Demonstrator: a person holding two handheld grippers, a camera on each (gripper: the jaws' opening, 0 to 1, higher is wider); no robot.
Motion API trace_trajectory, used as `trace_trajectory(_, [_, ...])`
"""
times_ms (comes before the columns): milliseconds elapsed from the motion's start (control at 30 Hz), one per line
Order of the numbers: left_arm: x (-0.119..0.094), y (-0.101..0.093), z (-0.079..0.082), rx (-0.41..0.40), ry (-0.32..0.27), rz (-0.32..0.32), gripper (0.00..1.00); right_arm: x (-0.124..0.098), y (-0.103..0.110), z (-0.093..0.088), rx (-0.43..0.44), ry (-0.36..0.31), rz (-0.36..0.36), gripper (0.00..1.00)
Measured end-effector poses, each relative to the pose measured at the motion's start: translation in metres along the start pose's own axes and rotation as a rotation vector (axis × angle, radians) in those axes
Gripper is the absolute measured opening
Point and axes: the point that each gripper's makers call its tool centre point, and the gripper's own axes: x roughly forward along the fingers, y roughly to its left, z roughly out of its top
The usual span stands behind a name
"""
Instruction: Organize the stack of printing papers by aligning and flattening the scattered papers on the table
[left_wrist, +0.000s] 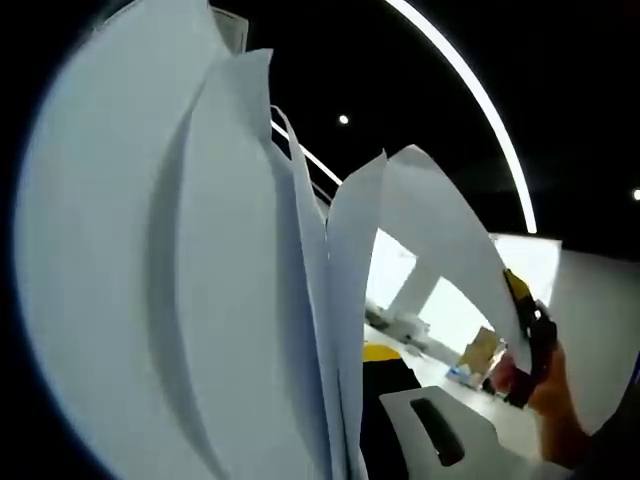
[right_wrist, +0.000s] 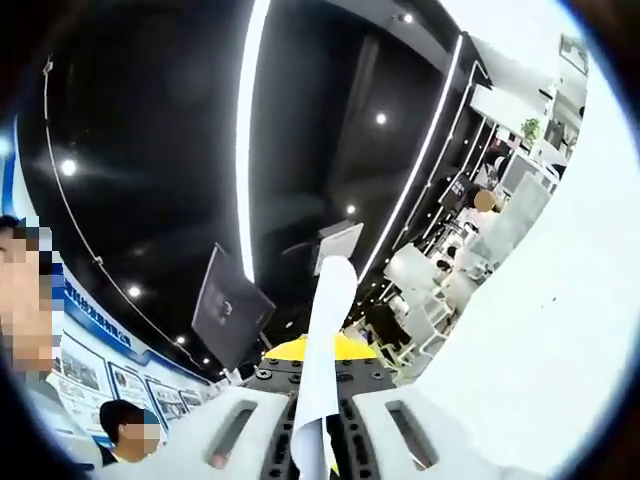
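Up toward the dark ceiling, both grippers lift the papers (left_wrist: 200, 300): right gripper (right_wrist: 318, 440) pinches a sheet edge-on; left gripper (left_wrist: 345, 440) holds fanned sheets, jaws hidden, grip state unclear.

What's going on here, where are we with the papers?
A person has the printing papers lifted up, both cameras tilted toward the ceiling. The sheets fan apart unevenly, so they are not aligned yet. The right gripper is shut on a sheet's edge. The left gripper's own jaws are hidden behind paper, so its grip can't be judged.
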Motion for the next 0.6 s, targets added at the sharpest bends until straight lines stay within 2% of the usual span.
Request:
trace_trajectory(233, [0.0, 0.0, 0.0, -0.003, 0.0, 0.0, 0.07, 0.004, -0.007, -0.006, 0.002, -0.011, -0.021, 0.0])
trace_trajectory(600, [0.0, 0.001, 0.002, -0.015, -0.005, -0.003, 0.07, -0.002, -0.032, -0.018, -0.01, -0.006, -0.075, 0.0])
